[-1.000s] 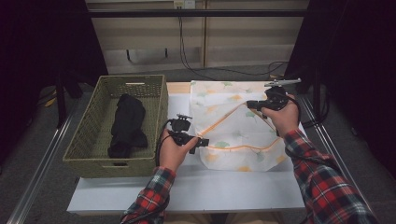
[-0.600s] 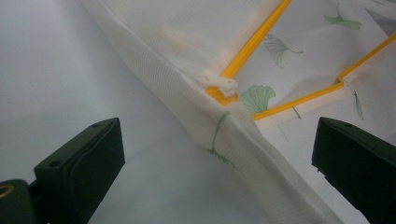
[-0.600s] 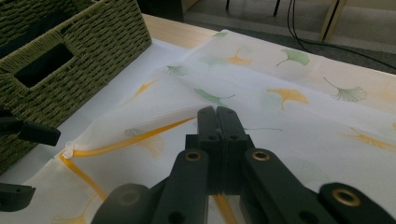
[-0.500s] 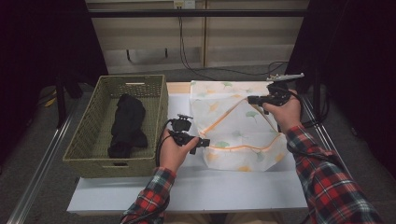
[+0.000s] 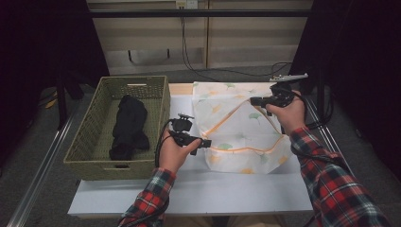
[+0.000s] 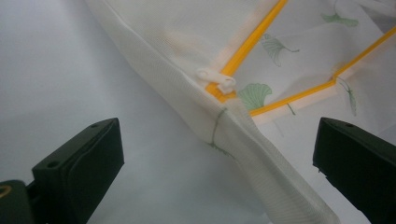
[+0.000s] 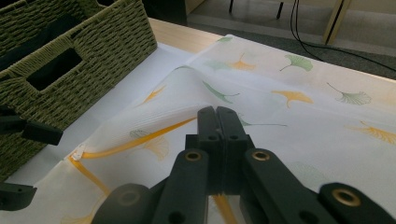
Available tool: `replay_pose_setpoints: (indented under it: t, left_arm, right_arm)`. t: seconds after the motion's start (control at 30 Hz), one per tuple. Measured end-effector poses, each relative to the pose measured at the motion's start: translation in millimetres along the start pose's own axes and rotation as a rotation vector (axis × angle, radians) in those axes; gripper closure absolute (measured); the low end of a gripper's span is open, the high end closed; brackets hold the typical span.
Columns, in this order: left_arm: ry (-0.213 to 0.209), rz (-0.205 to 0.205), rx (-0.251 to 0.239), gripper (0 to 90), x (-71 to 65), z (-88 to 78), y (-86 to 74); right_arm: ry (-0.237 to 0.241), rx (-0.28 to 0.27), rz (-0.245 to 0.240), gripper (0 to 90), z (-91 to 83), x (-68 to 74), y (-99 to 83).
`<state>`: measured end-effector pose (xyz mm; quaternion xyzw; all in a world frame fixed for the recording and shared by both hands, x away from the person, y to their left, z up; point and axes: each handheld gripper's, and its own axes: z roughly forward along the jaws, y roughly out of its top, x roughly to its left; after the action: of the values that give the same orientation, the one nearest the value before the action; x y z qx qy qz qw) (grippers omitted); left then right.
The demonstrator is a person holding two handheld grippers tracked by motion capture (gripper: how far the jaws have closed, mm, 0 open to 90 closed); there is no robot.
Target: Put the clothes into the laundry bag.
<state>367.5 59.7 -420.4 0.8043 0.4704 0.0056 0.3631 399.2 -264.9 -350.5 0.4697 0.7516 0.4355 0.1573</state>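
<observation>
Fingers of the left gripper (image 6: 219, 158) stand wide apart, one on each side of the corner of the white mesh bag (image 5: 239, 127), and they do not touch it. Between them the white zipper pull (image 6: 215, 78) sits at the end of the orange zipper (image 6: 252, 44). Fingers of the right gripper (image 7: 217, 122) are pressed together on the bag's upper edge and hold it raised. Beside the bag stands a woven basket (image 5: 90, 142) with a black cloth (image 5: 128, 124) inside.
</observation>
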Motion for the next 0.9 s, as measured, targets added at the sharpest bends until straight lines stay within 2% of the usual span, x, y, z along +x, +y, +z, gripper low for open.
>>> replay_pose_setpoints:
  t: [0.3,0.33,0.5,0.9]
  left_arm:
    - [-0.011,0.013,-0.017,1.6,1.6,-16.9,23.2]
    - [-0.012,0.001,-0.021,1.6,1.4,-18.0,25.7]
    - [-0.002,0.015,-0.015,1.6,4.8,-25.6,38.0]
    - [0.02,0.019,-0.015,1.6,12.4,-40.3,55.3]
  right_arm:
    - [0.003,0.011,-0.014,90.0,3.1,1.2,0.5]
    - [0.004,0.01,-0.012,90.0,3.1,1.4,0.6]
    - [0.006,0.011,-0.021,90.0,3.6,1.9,0.1]
    - [0.011,0.012,-0.021,90.0,3.0,2.2,-1.4]
